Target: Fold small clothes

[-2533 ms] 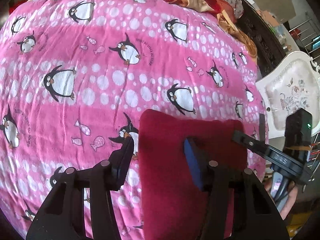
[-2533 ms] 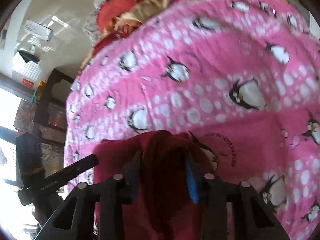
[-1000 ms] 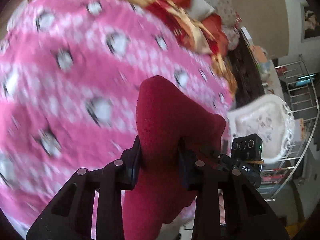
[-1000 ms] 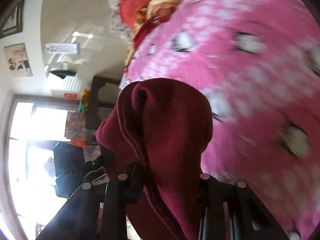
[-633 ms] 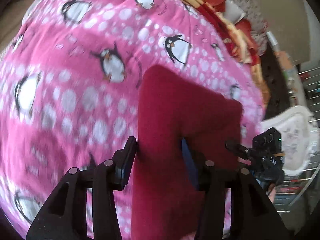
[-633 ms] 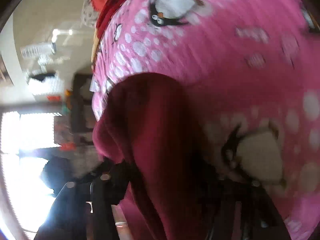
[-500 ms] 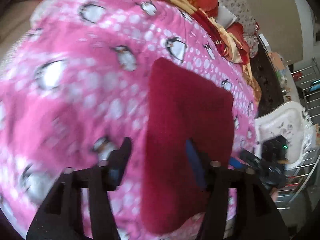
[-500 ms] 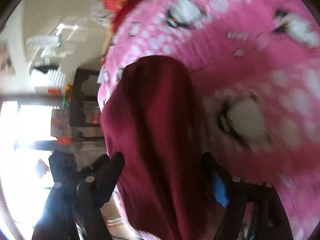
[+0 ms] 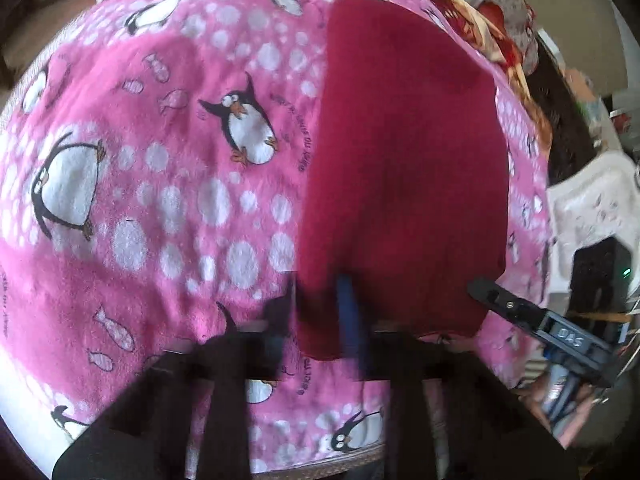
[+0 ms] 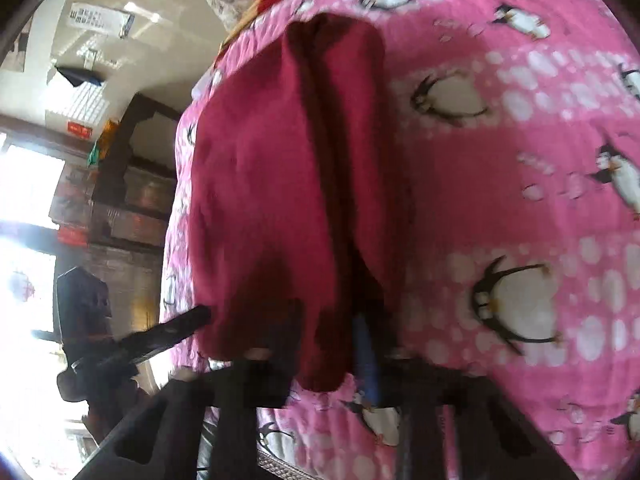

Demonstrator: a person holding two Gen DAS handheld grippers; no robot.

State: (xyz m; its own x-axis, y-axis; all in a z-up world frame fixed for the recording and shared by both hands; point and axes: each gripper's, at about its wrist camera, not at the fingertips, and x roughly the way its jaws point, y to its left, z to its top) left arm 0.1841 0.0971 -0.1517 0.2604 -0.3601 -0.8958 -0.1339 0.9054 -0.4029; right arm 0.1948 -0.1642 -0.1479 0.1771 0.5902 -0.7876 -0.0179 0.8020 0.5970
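Your left gripper (image 9: 320,304) has its jaws closing, and the near left corner of the dark red garment (image 9: 404,168) sits between them, the fingers blurred so you cannot make out the pads cleanly beyond a streak of blue on the right one. Your right gripper (image 10: 332,336) has its jaws pinched together on the near edge of the same garment (image 10: 272,200), a fold of cloth bunched up between the fingers. Both fingertip pairs are smeared, and the lower part of each view is filled by the black gripper bodies, which hide the closest strip of the bed. From the left wrist view the garment looks like a flat, smooth rectangle lying on the pink penguin blanket (image 9: 160,184), its far edge toward the heaped red and gold bedding (image 9: 492,28). From the right wrist view it shows a long ridge running lengthwise down its middle, with the cloth darker in the crease. In each view the other gripper reaches in at the garment's far near corner, at the bed's edge, partly cut off by the frame; a white chair (image 9: 592,208) stands beyond.
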